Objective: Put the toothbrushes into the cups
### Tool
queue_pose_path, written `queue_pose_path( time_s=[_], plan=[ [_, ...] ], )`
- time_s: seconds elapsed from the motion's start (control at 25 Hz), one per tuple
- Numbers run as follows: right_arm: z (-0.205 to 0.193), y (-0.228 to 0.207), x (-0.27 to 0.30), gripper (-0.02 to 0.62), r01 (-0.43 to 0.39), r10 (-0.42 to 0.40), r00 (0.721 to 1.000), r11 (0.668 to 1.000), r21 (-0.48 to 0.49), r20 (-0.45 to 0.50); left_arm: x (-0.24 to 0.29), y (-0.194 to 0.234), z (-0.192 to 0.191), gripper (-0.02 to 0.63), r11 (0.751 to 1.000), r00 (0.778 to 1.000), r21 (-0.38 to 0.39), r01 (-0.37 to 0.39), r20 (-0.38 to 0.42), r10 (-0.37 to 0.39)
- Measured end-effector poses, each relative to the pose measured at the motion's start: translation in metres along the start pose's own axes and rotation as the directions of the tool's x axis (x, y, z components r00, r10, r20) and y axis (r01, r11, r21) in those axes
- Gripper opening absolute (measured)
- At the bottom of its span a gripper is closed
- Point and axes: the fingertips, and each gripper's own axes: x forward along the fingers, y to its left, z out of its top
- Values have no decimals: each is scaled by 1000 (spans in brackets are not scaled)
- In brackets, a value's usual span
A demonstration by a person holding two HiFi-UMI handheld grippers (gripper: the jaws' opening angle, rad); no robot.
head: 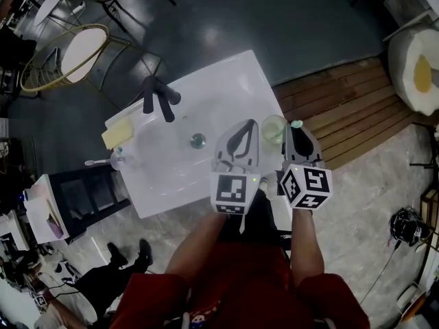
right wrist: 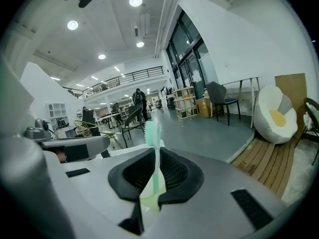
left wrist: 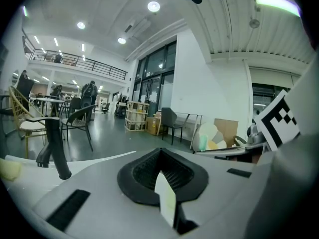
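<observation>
The person's arms (head: 206, 252) reach out from a red top. Each hand holds a hand-held gripper with a marker cube.

The left hand-held gripper (head: 248, 126) is over the white surface (head: 233, 81). Its jaws are pressed together on a pale handle (left wrist: 166, 200). It is thin and flat. I cannot tell what is on its other end.

The right hand-held gripper (head: 296, 129) is at the right edge of the surface. It is clenched on a green brush (right wrist: 155, 168). The brush stands up between the jaws and its head pokes out past the tips.

A clear cup (head: 273, 129) stands between the two grippers, just beside the green brush head. The brush is not in the cup.

A bit further, a round drain (head: 198, 140) sits in the bowl of the sink. At the left edge there is a small cup (head: 118, 159) with a pink brush (head: 96, 163) sticking out sideways. A yellow sponge (head: 118, 132) lies near it.

At the back of the surface is a black tap (head: 159, 96). Beyond it, on the dark floor, stands a yellow chair (head: 65, 57).
</observation>
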Motion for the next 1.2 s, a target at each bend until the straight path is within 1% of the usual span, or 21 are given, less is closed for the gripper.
queue_pose_path(
  time_s=[0.2, 0.32, 0.44, 0.6, 0.96, 1.2],
  plan=[
    [1, 5, 1, 57, -10, 10, 1000, 1000, -13, 7, -1, 1, 1, 28, 1000, 1000, 0, 2, 5, -2],
    [-1, 7, 3, 115, -18, 18, 1000, 1000, -14, -3, -2, 0, 1, 28, 1000, 1000, 0, 2, 5, -2],
    [-1, 7, 3, 137, -18, 18, 1000, 1000, -18, -8, -2, -1, 2, 28, 1000, 1000, -2, 4, 9, -4],
    [-2, 9, 3, 149, -18, 18, 1000, 1000, -22, -13, -2, -1, 5, 28, 1000, 1000, 1, 6, 15, -6],
    [5, 9, 3, 152, -17, 17, 1000, 1000, -20, 5, -2, 2, 14, 28, 1000, 1000, 11, 6, 30, -6],
    [25, 11, -3, 152, -16, 18, 999, 999, -33, 45, -4, 1, 32, 28, 1000, 998, 29, 8, 63, -10]
  ],
)
